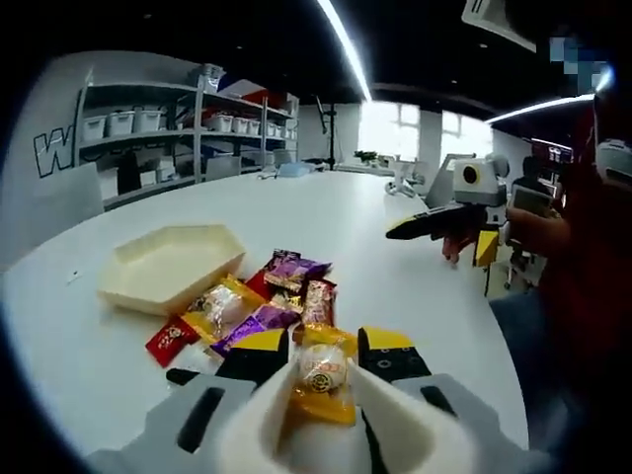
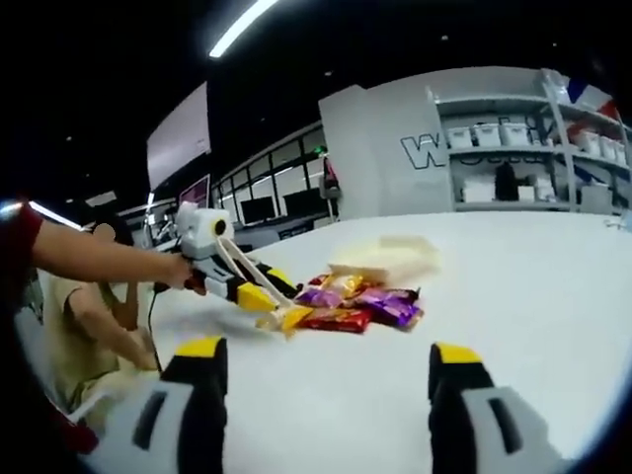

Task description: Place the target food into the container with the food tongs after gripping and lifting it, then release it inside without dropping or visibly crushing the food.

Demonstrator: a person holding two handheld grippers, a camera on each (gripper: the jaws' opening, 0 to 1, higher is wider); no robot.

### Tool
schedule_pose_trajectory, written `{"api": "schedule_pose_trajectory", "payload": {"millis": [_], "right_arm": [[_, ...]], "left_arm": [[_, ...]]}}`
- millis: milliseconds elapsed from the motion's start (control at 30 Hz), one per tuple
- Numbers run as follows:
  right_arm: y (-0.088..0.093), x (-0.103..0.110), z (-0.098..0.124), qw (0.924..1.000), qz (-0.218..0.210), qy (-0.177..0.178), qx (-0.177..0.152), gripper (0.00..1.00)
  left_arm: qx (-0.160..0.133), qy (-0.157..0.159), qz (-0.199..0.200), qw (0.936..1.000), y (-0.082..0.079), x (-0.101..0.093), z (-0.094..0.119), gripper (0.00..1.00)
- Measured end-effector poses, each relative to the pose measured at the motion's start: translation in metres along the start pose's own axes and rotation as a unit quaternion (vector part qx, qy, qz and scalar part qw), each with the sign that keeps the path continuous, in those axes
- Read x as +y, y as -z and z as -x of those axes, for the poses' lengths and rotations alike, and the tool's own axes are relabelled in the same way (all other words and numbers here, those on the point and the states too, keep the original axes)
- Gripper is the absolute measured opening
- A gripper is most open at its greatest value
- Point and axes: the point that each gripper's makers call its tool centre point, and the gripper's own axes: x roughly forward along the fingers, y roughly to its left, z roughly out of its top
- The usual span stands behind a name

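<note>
In the left gripper view my left gripper [image 1: 326, 348] is shut on white food tongs [image 1: 259, 420]. The tong tips pinch a yellow-wrapped snack [image 1: 323, 380] at the near edge of a pile of wrapped snacks [image 1: 286, 286]. A cream hexagonal container [image 1: 168, 267] sits just left of and behind the pile, with nothing in it. My right gripper [image 1: 449, 237] hovers off to the right over the table. In the right gripper view my right gripper [image 2: 326, 360] stands open and holds nothing. There the tongs [image 2: 242, 267] reach the yellow snack [image 2: 294, 316] beside the pile [image 2: 360, 301] and container [image 2: 390, 255].
A large white table [image 1: 415, 316] carries everything, with bare surface around the pile. Shelves with white bins [image 1: 148, 128] stand against the far wall. A person's arm [image 2: 99, 259] holds the left gripper, and another seated person [image 2: 89, 326] is at the table's edge.
</note>
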Motion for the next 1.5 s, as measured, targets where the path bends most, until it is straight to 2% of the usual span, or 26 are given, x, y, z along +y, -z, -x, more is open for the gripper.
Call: {"api": "schedule_pose_trajectory", "payload": {"millis": [133, 167, 300, 533, 667, 967, 1133, 1367, 1500], "right_arm": [[-0.002, 0.002, 0.001, 1.0000, 0.003, -0.002, -0.001, 0.81], [-0.003, 0.003, 0.001, 1.0000, 0.009, -0.002, -0.001, 0.82], [-0.004, 0.001, 0.002, 0.9992, 0.039, 0.008, 0.001, 0.85], [-0.001, 0.002, 0.001, 0.9992, 0.038, 0.006, 0.004, 0.84], [-0.004, 0.003, 0.001, 0.9992, 0.041, 0.004, 0.000, 0.84], [-0.009, -0.002, -0.003, 0.9991, 0.042, 0.006, -0.002, 0.84], [-0.012, -0.002, -0.005, 0.9990, 0.045, 0.004, -0.003, 0.84], [-0.011, -0.010, -0.005, 0.9987, 0.050, 0.011, 0.001, 0.84], [-0.014, -0.013, -0.003, 0.9989, 0.044, 0.012, -0.004, 0.84]], "left_arm": [[-0.004, -0.009, 0.001, 1.0000, -0.003, 0.004, 0.004, 0.26], [-0.014, -0.013, -0.010, 0.9998, -0.008, 0.006, 0.007, 0.26], [-0.035, -0.022, 0.003, 0.9991, -0.022, 0.016, 0.015, 0.26], [-0.070, -0.041, 0.015, 0.9966, -0.047, 0.034, 0.024, 0.26], [-0.085, -0.058, 0.018, 0.9945, -0.063, 0.053, 0.025, 0.26], [-0.093, -0.093, 0.018, 0.9912, -0.080, 0.092, 0.010, 0.26], [-0.075, -0.098, 0.018, 0.9922, -0.080, 0.104, -0.004, 0.26], [-0.082, -0.105, 0.023, 0.9908, -0.089, 0.122, -0.017, 0.26], [-0.071, -0.105, 0.016, 0.9918, -0.090, 0.128, -0.026, 0.26]]}}
